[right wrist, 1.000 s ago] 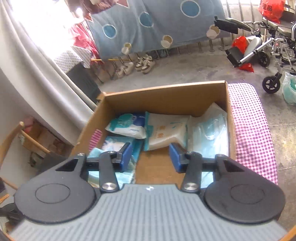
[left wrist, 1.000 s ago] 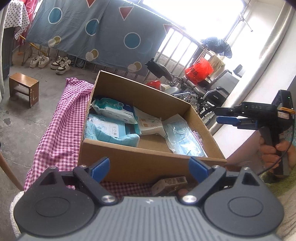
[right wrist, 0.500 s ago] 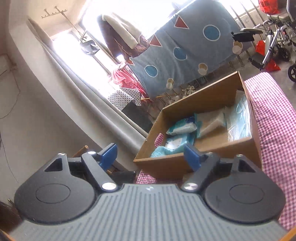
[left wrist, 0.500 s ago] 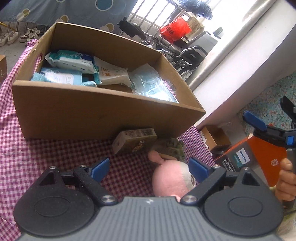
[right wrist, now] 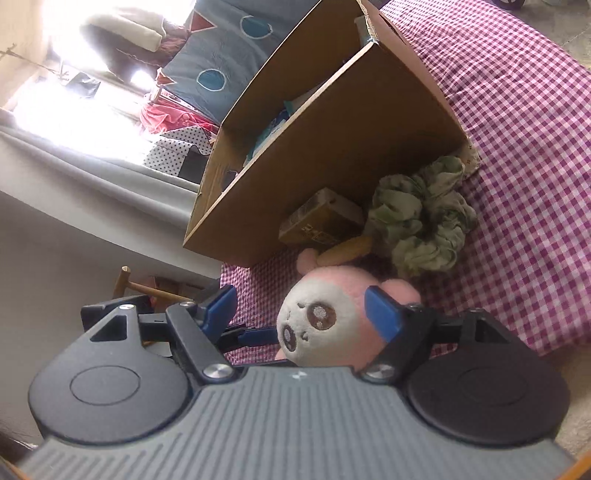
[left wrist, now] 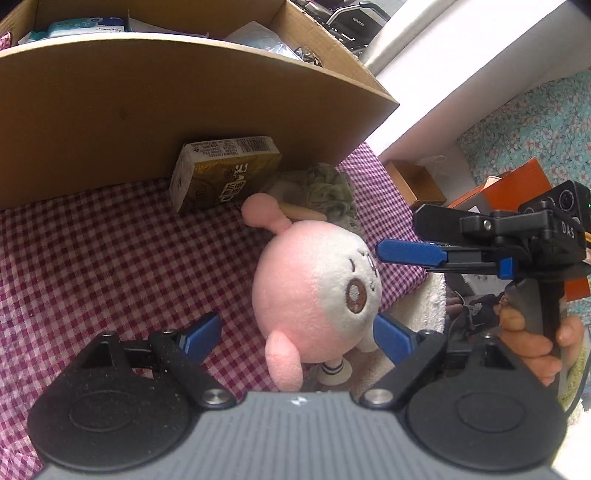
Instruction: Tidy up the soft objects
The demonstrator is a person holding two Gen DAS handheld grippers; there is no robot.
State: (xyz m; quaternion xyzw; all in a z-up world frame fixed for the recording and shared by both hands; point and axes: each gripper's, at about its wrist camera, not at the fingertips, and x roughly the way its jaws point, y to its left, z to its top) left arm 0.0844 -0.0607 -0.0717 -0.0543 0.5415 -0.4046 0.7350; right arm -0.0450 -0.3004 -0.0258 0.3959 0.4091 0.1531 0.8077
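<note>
Around pink plush toy [left wrist: 317, 288], both jaws wide.

- The cardboard box [left wrist: 155, 96] ran off the top edge in the left wrist view, and its near wall hid nearly all of the packets [left wrist: 88, 26] inside.
- The plush toy's [left wrist: 317, 288] lower body was covered by the left gripper's housing; in the right wrist view only its head [right wrist: 325, 317] showed.
- The green cloth [right wrist: 421, 218] lay largely behind the toy in the left wrist view.
- The small yellow pack's [left wrist: 225, 173] print was too small to read.
- The hand [left wrist: 535, 343] on the right gripper's handle was partly hidden.
- The window area [right wrist: 66, 92] was washed out by glare.
</note>
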